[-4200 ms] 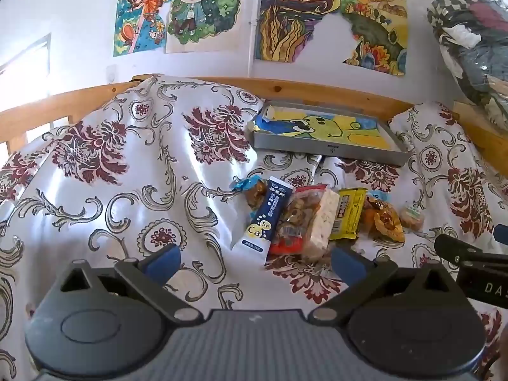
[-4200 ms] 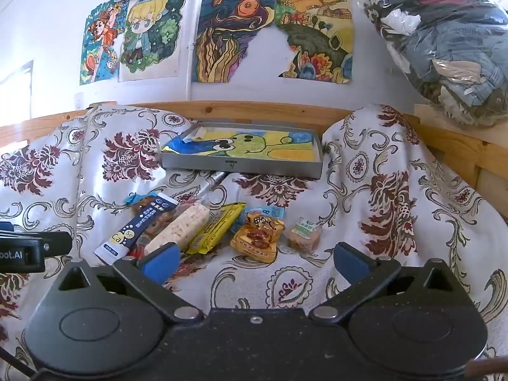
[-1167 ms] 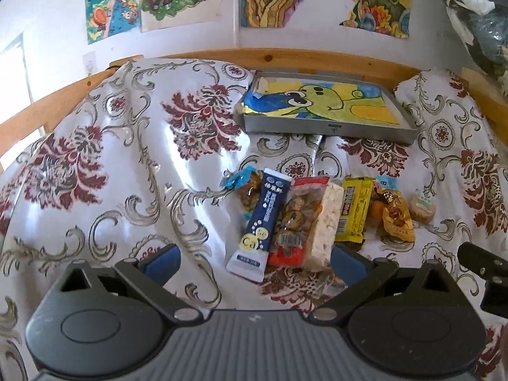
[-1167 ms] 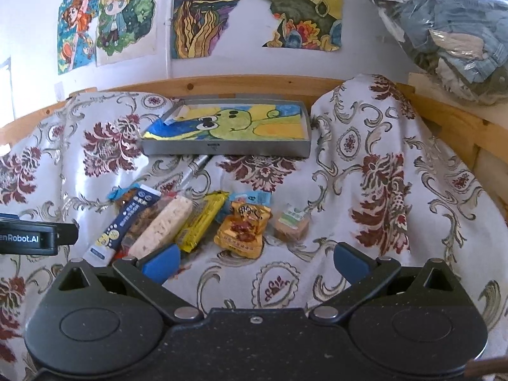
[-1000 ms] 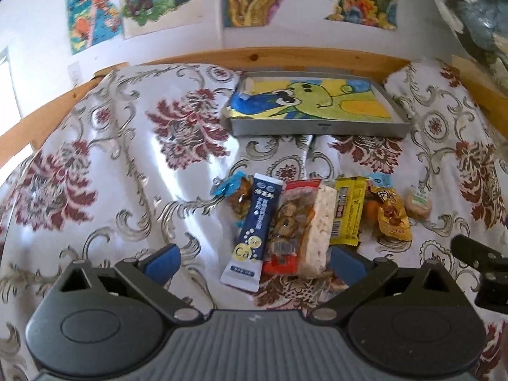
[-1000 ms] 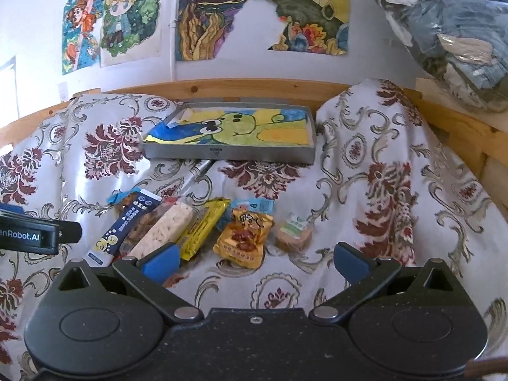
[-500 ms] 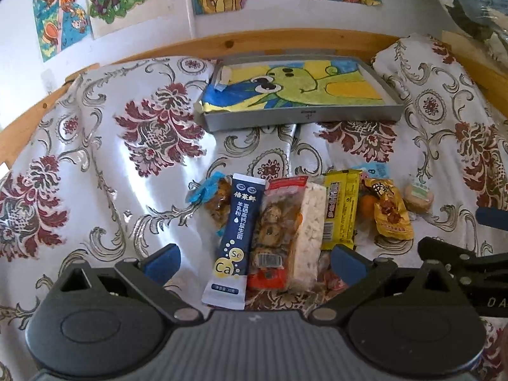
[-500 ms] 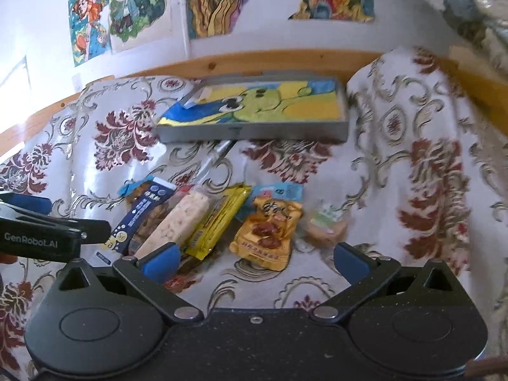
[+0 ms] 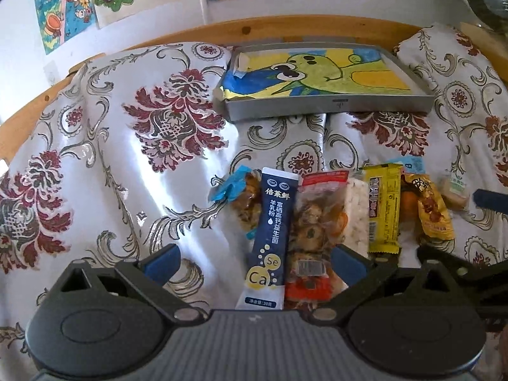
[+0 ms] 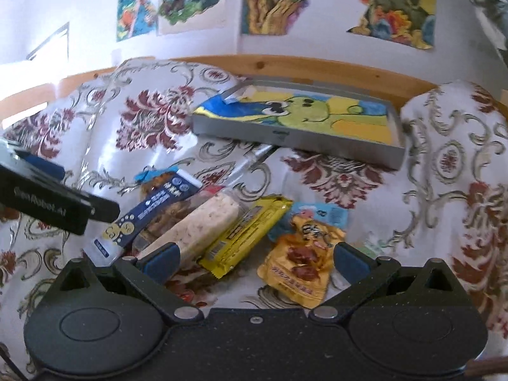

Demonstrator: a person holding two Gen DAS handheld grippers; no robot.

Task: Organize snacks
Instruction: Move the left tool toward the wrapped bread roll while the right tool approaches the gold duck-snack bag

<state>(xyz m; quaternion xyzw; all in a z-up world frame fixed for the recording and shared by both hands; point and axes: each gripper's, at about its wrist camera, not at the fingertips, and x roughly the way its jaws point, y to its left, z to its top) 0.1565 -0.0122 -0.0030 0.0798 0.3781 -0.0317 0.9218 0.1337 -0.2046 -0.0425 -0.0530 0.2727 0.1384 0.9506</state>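
Hovering, left gripper: jaws spread wide, empty; blue pads straddle the near ends of the stick and red pack, contact unclear.
Right gripper: jaws spread wide, holding nothing; left pad over the rice bar, right pad beside the orange pouch.
Snacks: about eight counted, side by side in one row on the cloth, between grippers and tray.
Kinds: navy flat stick; clear crinkly packs; white grainy bar; yellow wrapper; glossy orange pouch; small round cake, far right.
Cloth: shiny, white, maroon floral, wrinkled.
Tray: one, grey, rectangular, shallow, cartoon drawing inside; beyond the row, no snacks in it.
Rail: wood, behind the tray.
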